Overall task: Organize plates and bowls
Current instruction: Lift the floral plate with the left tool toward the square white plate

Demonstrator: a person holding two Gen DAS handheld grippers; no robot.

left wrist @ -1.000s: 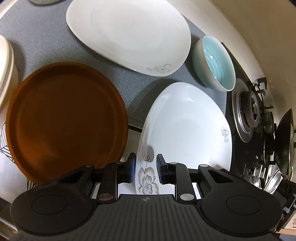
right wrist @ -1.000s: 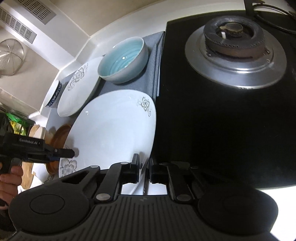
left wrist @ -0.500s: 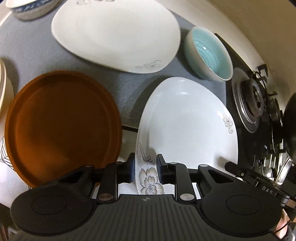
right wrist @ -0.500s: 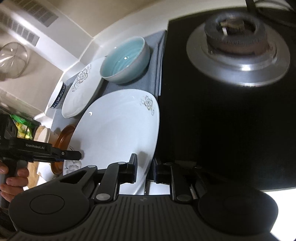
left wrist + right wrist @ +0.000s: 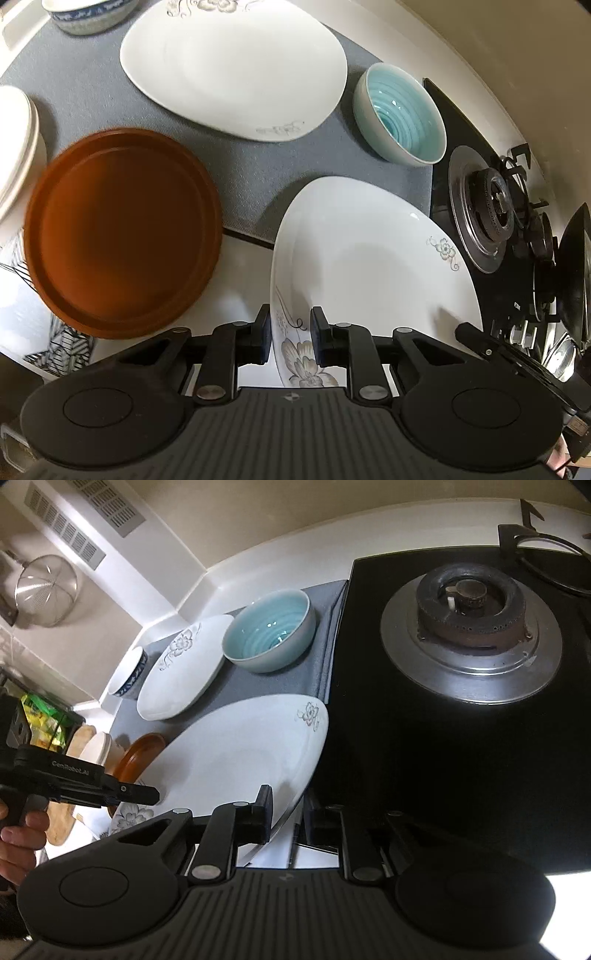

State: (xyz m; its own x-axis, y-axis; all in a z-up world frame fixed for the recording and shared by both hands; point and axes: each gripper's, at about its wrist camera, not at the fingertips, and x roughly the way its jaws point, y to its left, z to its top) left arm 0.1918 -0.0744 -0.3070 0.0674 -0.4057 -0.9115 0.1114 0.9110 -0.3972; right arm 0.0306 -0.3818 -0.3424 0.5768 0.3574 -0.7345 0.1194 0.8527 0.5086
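Note:
A white flower-patterned plate (image 5: 369,266) is held off the counter, tilted. My left gripper (image 5: 290,338) is shut on its near rim by the big flower. My right gripper (image 5: 288,818) has its jaws either side of the opposite rim of the same plate (image 5: 236,757) with a small gap left. A second white flowered plate (image 5: 232,66) lies on the grey mat (image 5: 92,96). A light blue bowl (image 5: 400,112) stands at the mat's right end. A brown plate (image 5: 118,236) sits at left, and a blue-and-white bowl (image 5: 88,14) at the far back.
A black gas stove (image 5: 469,627) with a burner lies right of the mat. A dark wok (image 5: 572,280) sits at the far right. A cream container (image 5: 14,144) stands at left. A wall runs behind the counter.
The held plate has risen and the view has pulled back from the mat, so the blue-and-white bowl now shows. The right gripper's jaws have parted slightly around the rim.

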